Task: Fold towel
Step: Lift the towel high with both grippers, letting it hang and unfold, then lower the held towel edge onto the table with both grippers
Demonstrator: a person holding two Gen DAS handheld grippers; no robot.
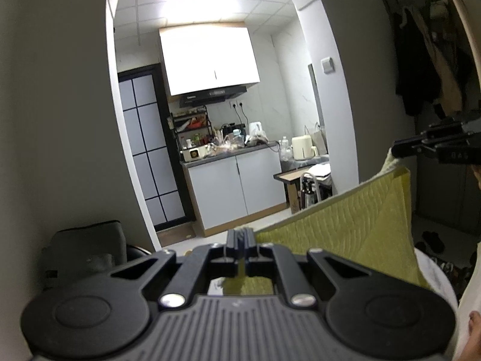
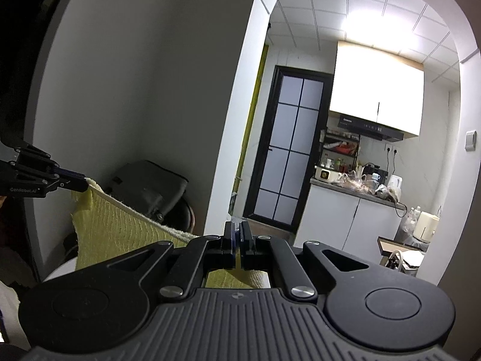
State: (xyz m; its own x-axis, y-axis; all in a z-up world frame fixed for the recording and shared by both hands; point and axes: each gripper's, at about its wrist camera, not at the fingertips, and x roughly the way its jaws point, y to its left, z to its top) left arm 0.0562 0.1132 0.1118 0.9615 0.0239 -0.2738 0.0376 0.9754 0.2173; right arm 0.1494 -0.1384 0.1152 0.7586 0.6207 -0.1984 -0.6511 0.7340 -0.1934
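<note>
Towel [image 1: 345, 228]: a yellow-green textured cloth that I hold up in the air, spread between my two grippers; its top edge runs taut from one corner to the other, and the body hangs below.

Left gripper [image 1: 242, 237]: fingers clenched on one top corner; a strip of cloth passes between them and shows again behind the fingers. From the right wrist it appears at the far left, nipping the corner [image 2: 85, 185].

Right gripper [image 2: 237, 234]: fingers pressed together on the other top corner, cloth visible in the gap. From the left wrist it sits at the far right, closed on the raised corner [image 1: 396, 150].

Weight: I judge it light; the span sags only slightly along the top edge.

Stiffness: soft and limp, so it will drape and swing with any quick move; the lower edge is out of sight, and I cannot tell where it hangs.

Grip surface: ribbed weave with a fluffy pale hem, likely not slippery; a pinch at the hem should hold.

Where to hold: the two top corners, as now, keeping the edge stretched so the halves meet evenly when I bring the corners together.

Risk: a corner could creep out of the fingertips if I pull the span too tight.

Background: an arched doorway [image 2: 261, 60] to a kitchen, well apart from the towel.
</note>
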